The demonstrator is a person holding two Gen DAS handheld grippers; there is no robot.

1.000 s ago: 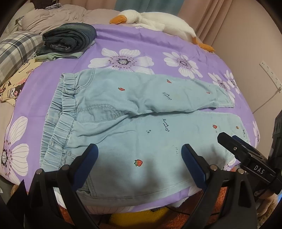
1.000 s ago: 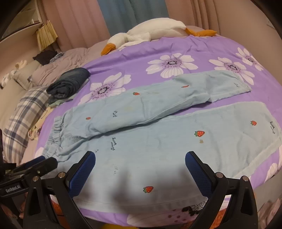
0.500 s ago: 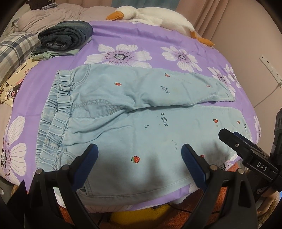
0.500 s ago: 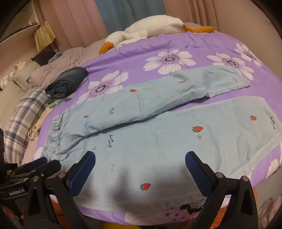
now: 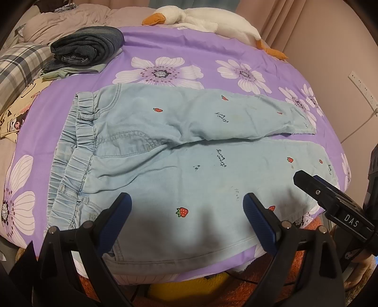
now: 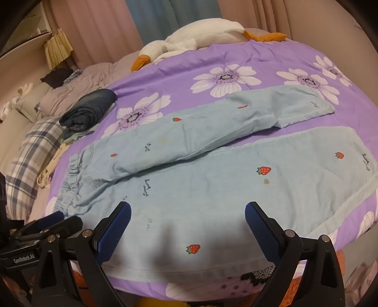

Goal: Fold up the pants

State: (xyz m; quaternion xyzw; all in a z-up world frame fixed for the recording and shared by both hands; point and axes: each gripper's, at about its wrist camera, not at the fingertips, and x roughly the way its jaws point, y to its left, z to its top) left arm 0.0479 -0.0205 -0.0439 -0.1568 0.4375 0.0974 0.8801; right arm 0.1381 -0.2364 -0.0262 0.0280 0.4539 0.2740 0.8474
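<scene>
While both claws hovered above the near bed edge, the left claw [image 5: 186,219] and right claw [image 6: 186,226] stood wide, holding nothing. Pale blue pants [image 5: 179,170] lay flat on the purple bedspread [image 5: 184,49] — waistband left. Beyond — folded jeans [image 5: 87,46], then a plush goose [image 5: 208,20].

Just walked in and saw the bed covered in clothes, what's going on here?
A person is about to fold the light blue pants, which lie flat on the purple floral bedspread with legs spread. Both tongs, left and right, hover open over the near leg, holding nothing. A folded dark pair sits farther back.
</scene>
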